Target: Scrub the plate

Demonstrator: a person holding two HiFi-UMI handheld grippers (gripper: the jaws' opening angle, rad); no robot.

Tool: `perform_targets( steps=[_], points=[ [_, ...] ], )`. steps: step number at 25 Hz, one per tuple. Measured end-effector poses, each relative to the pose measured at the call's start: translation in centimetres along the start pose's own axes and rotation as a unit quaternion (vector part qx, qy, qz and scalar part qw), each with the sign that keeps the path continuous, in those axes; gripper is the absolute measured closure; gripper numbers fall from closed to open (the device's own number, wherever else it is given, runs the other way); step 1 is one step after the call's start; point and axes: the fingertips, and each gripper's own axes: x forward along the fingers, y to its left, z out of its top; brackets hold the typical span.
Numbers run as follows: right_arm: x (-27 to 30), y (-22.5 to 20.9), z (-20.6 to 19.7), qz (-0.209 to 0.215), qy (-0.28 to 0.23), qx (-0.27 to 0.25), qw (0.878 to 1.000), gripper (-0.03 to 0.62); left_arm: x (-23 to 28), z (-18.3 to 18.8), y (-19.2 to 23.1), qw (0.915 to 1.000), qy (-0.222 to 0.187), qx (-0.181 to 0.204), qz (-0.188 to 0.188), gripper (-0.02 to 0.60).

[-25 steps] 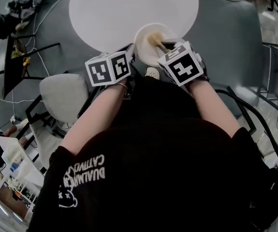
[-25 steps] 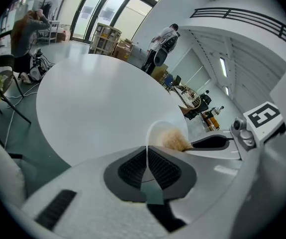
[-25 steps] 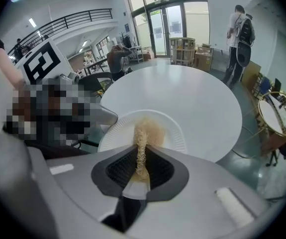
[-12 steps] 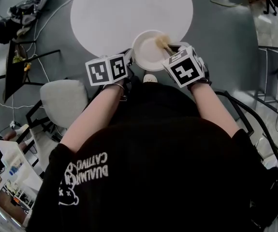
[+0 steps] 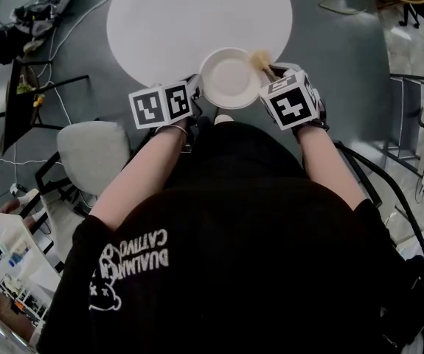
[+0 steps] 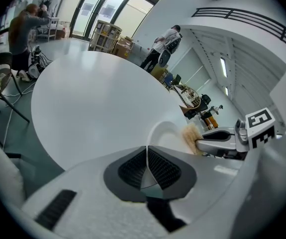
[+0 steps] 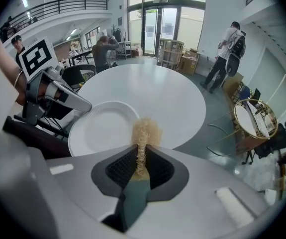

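A white plate (image 5: 230, 78) is held over the near edge of the round white table (image 5: 182, 13). My left gripper (image 5: 195, 88) is shut on the plate's left rim; in the left gripper view the plate (image 6: 163, 132) shows edge-on, rising from between the closed jaws of the left gripper (image 6: 146, 161). My right gripper (image 5: 274, 71) is shut on a scrub brush with a tan bristle tuft (image 5: 259, 57). That tuft sits at the plate's right rim. In the right gripper view the brush (image 7: 144, 131) sticks out of the gripper (image 7: 140, 169), just right of the plate (image 7: 103, 131).
A grey chair seat (image 5: 94, 153) stands left of the person. Cables and gear (image 5: 42, 6) lie on the floor at upper left. Beyond the table stand several people (image 7: 230, 54), and a wicker-topped chair (image 7: 254, 118) is at the right.
The right gripper has carried the brush to the right, from over the plate's middle to its right rim. The left gripper and the plate have kept still.
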Motion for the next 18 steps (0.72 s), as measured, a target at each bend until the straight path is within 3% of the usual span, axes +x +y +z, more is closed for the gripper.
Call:
perform_targets(
  steps=[7, 11, 18],
  points=[
    [-1.7, -0.1, 2.1, 0.015, -0.059, 0.040, 0.997, 0.539, -0.1, 0.3, 0.1, 0.9992, -0.022, -0.032, 0.007, 0.568],
    [-1.9, 2.2, 4.1, 0.034, -0.075, 0.006, 0.997, 0.539, -0.5, 0.6, 0.8, 0.9977, -0.043, -0.047, 0.022, 0.568],
    [-2.8, 2.8, 6.8, -0.015, -0.102, -0.048, 0.993, 0.539, -1.6, 0.7, 2.1, 0.9949, -0.067, -0.066, 0.037, 0.568]
  ],
)
